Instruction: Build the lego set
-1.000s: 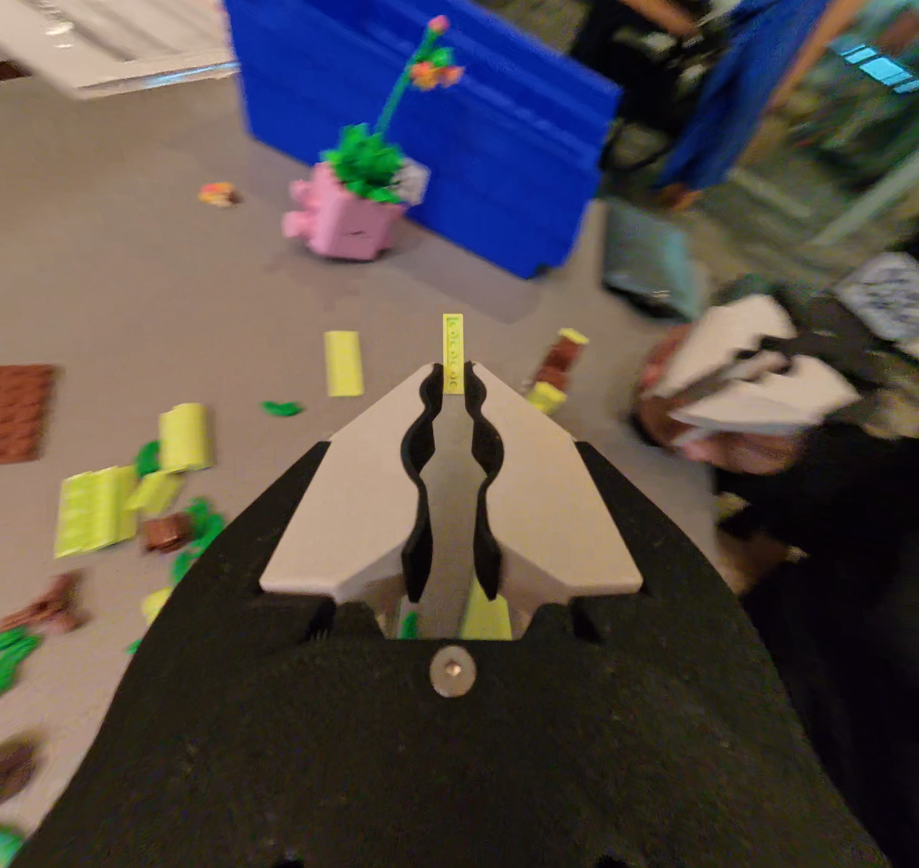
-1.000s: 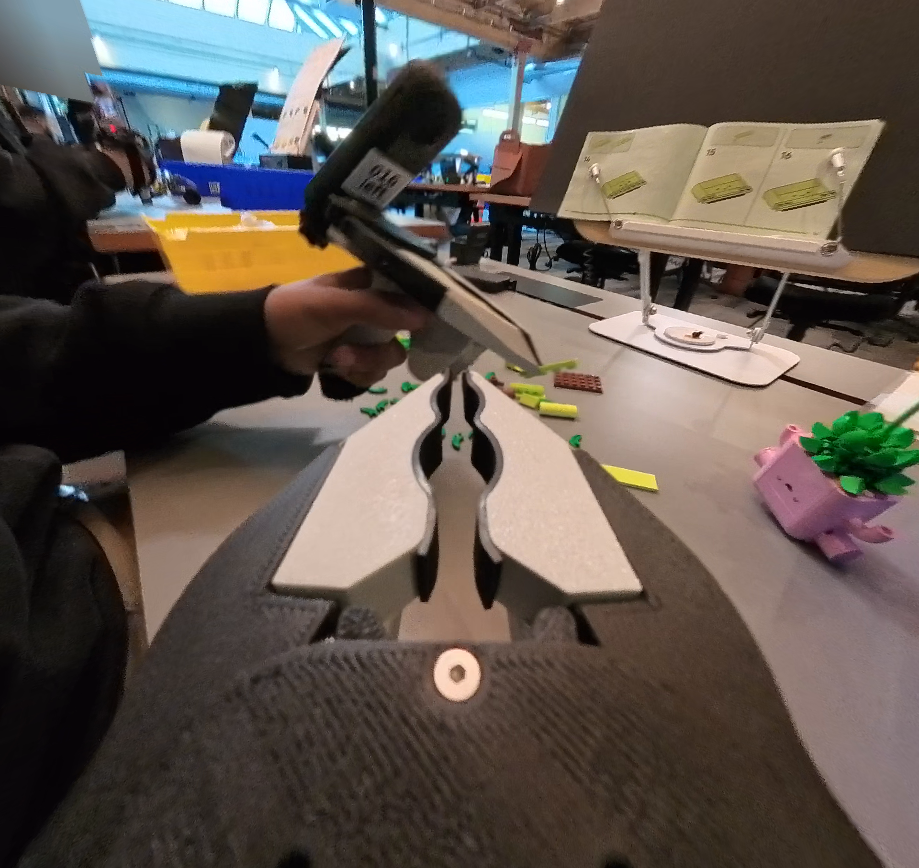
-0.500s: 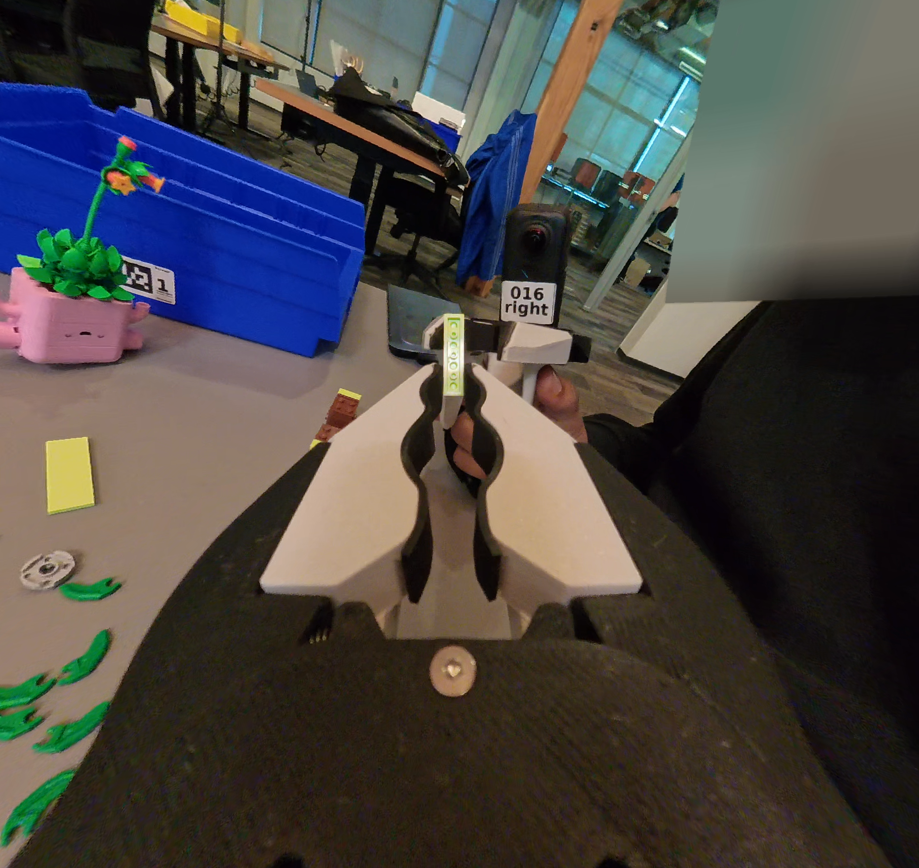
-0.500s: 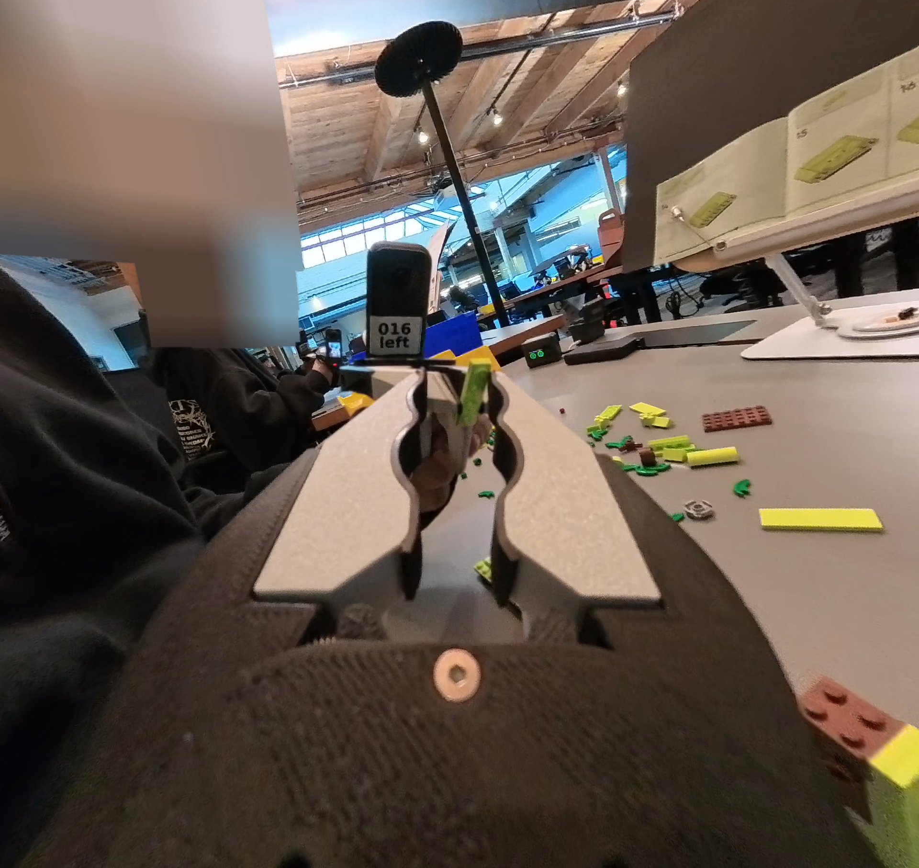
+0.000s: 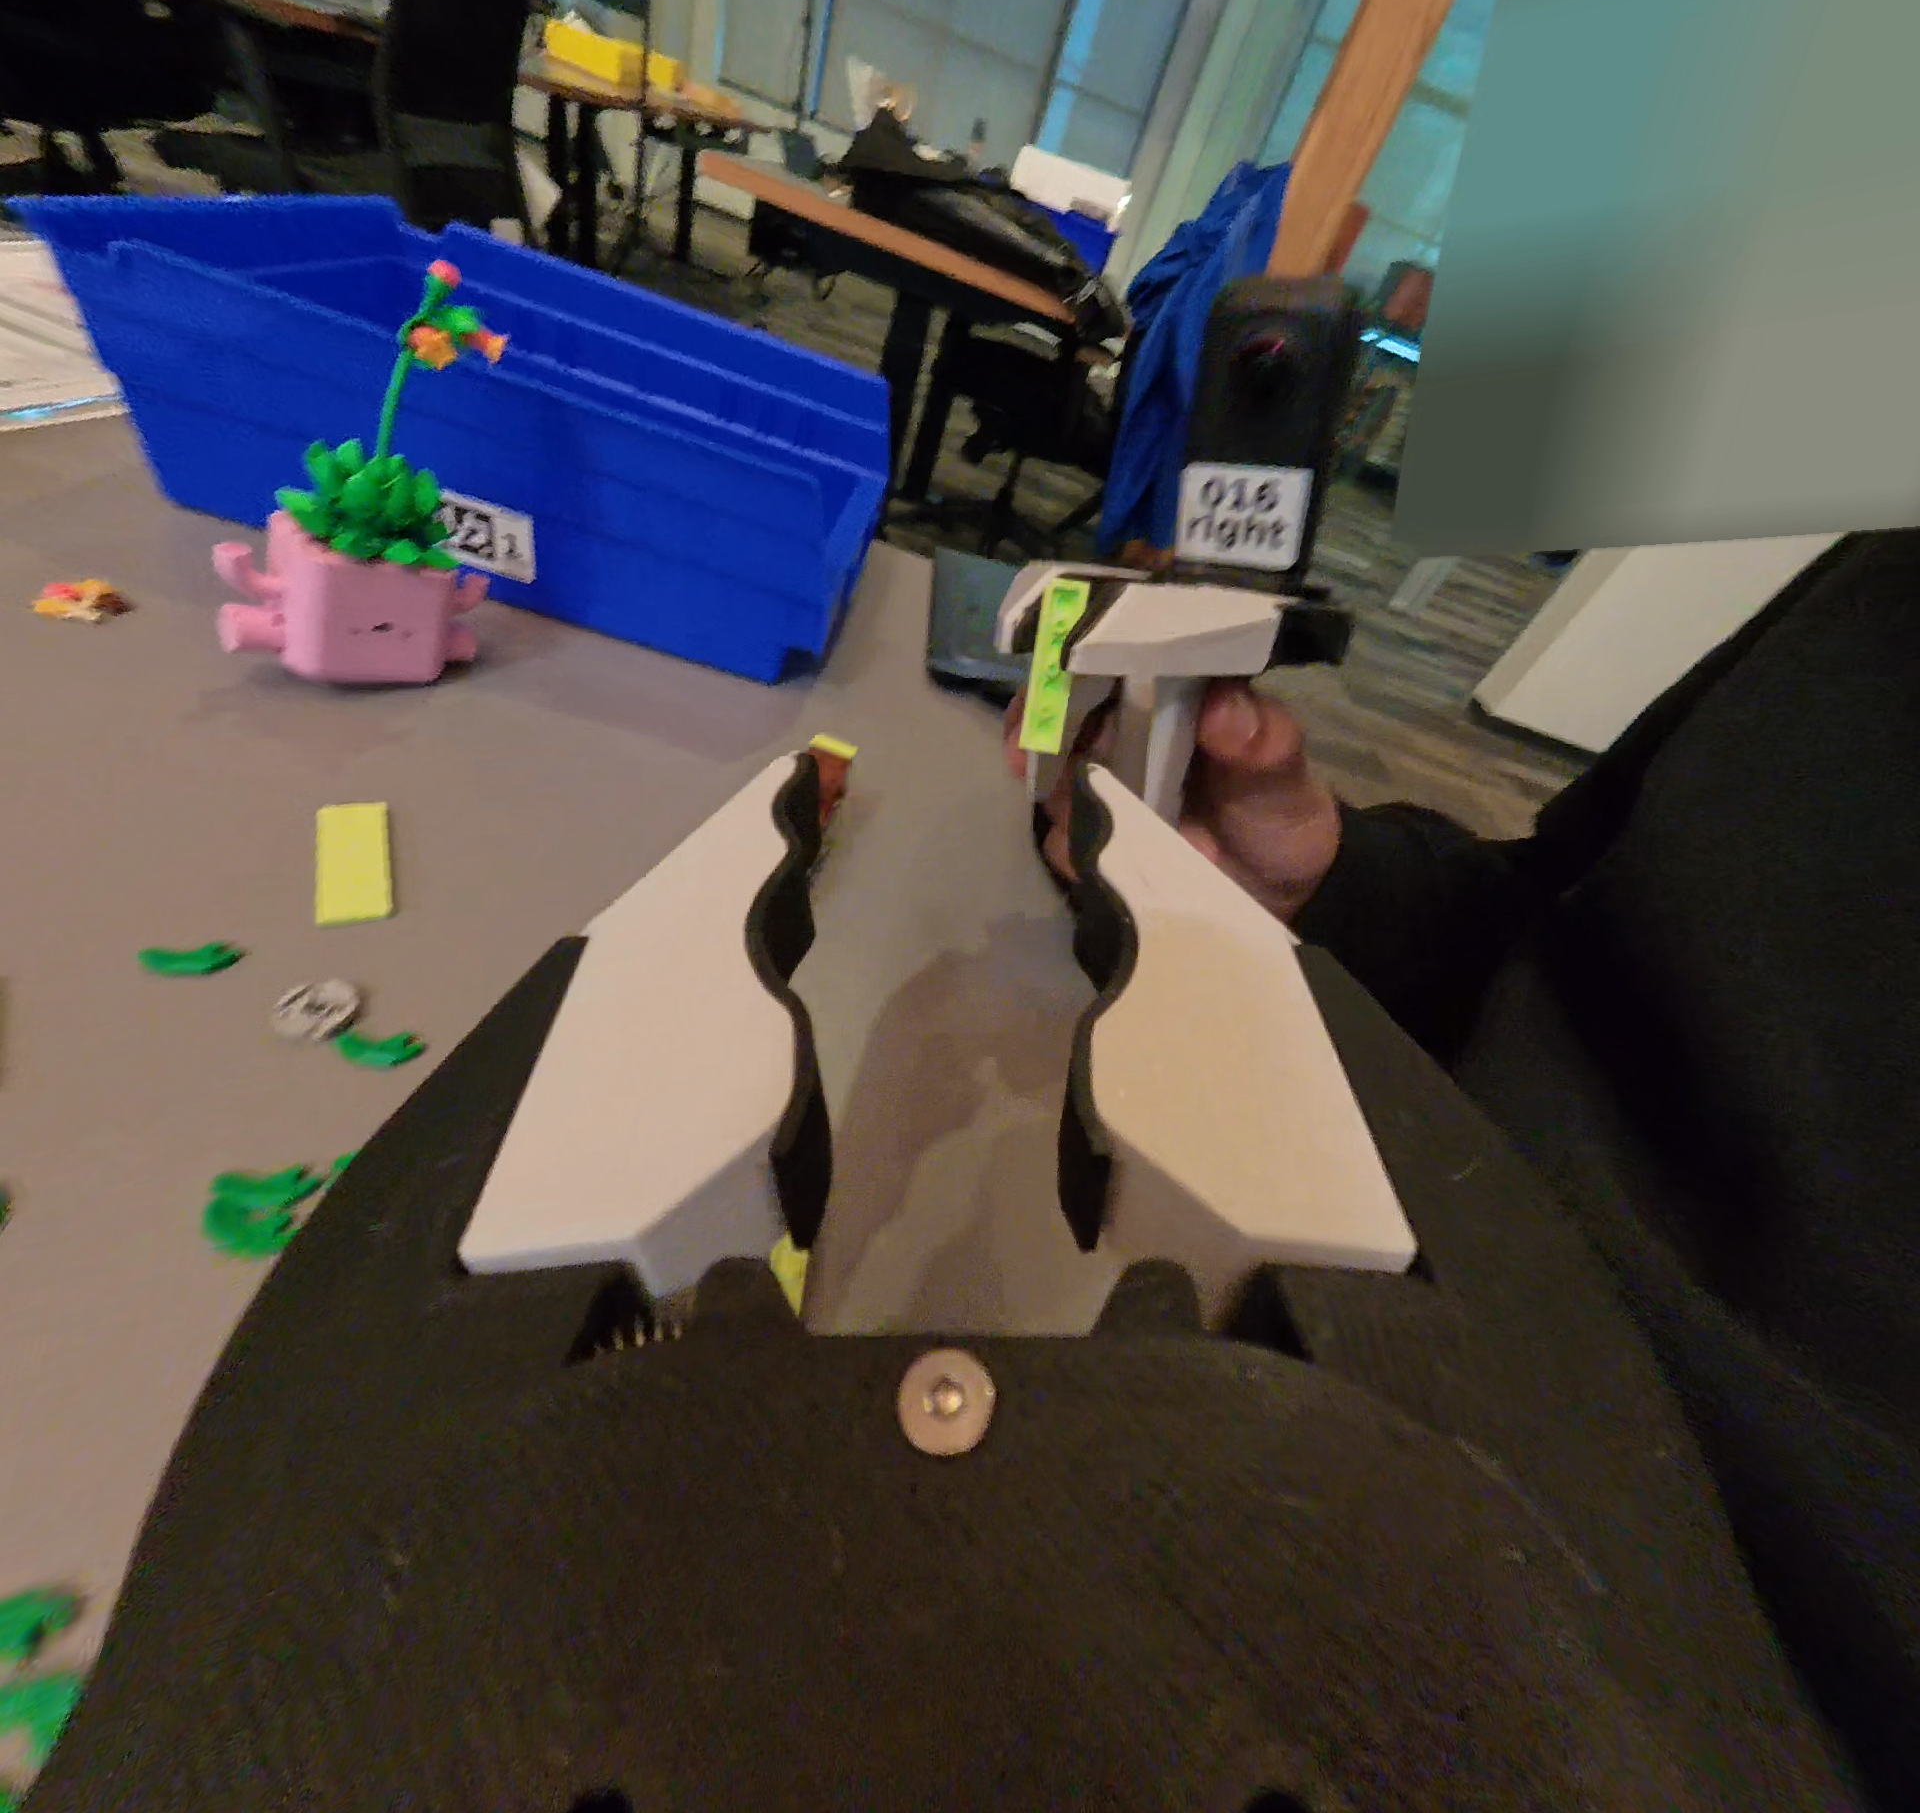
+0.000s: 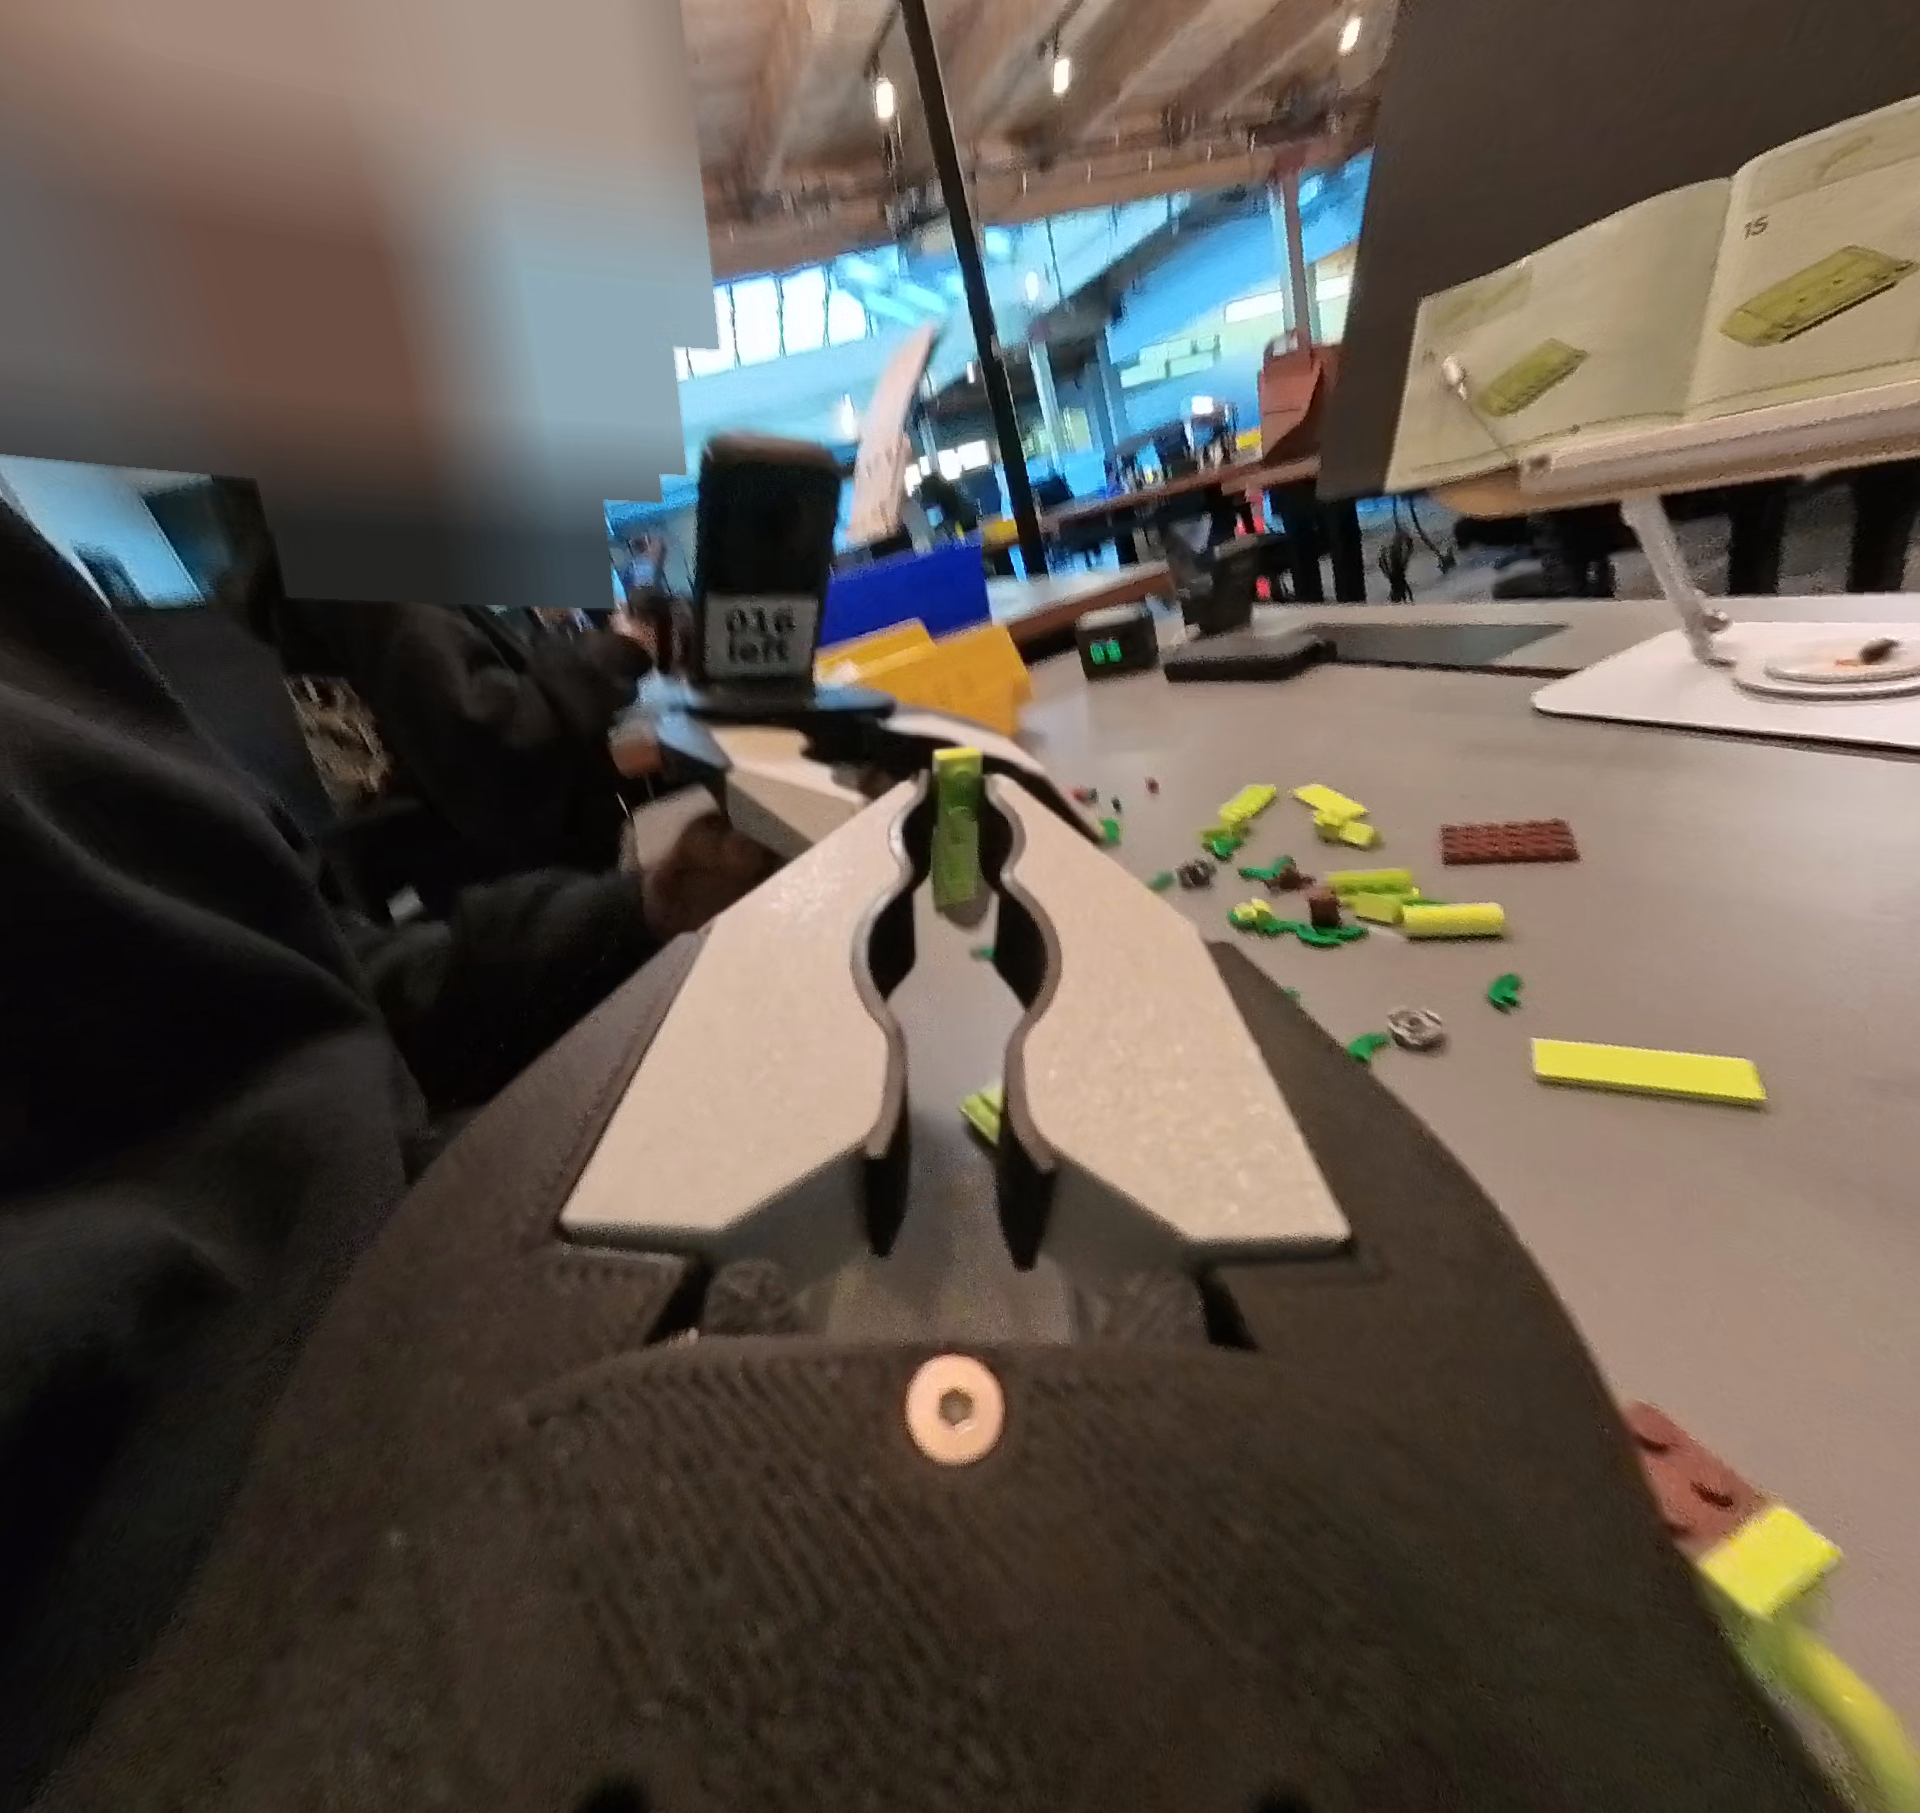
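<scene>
Between our right gripper's point(image 6: 951, 807) jaws sits the lime strip point(image 6: 954, 844), pinched upright at the tips. Our left gripper point(image 5: 940, 776) faces it, jaws spread, empty. We judge a handover is just done. Beyond on the table point(image 6: 1558, 1192): lime plate point(image 6: 1647, 1070), brown plate point(image 6: 1509, 841), loose bits. Next we need the strip's seat found, then pressed studs-aligned; the thin strip may twist.
</scene>
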`<move>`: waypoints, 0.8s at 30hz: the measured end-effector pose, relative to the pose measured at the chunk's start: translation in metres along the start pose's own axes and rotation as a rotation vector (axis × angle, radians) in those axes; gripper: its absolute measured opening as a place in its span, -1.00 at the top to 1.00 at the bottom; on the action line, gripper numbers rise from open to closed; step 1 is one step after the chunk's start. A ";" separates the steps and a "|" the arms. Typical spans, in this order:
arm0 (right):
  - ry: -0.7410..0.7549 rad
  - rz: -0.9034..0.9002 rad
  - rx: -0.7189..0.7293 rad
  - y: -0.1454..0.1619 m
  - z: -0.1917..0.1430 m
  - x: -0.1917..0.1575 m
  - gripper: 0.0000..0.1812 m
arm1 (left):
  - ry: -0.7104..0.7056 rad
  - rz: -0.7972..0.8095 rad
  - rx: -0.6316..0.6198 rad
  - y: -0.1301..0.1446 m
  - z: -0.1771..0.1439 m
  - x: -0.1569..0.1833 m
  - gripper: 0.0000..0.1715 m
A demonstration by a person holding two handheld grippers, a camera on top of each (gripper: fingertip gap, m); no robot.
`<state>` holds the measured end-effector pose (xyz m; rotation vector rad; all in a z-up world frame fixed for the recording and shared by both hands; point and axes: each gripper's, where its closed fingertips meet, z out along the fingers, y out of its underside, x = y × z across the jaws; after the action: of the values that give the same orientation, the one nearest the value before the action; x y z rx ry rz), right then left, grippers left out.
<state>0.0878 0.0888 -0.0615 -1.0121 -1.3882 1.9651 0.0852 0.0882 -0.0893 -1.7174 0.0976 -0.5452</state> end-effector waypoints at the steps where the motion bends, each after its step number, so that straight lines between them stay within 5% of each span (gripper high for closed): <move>1: 0.008 -0.039 -0.067 0.006 0.001 0.001 0.94 | -0.029 0.001 -0.011 0.003 -0.006 -0.004 0.43; 8: 0.012 -0.438 -0.829 0.110 -0.015 0.007 0.93 | -0.210 0.045 -0.163 0.038 -0.050 -0.033 0.33; 17: -0.118 -0.447 -1.088 0.152 -0.014 0.001 0.93 | -0.255 0.065 -0.364 0.090 -0.053 -0.041 0.23; 24: -0.130 -0.461 -1.099 0.156 -0.008 -0.001 0.75 | -0.257 0.052 -0.355 0.089 -0.054 -0.043 0.23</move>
<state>0.0953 0.0403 -0.2101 -0.8303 -2.5761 0.8626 0.0461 0.0343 -0.1800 -2.1107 0.0569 -0.2743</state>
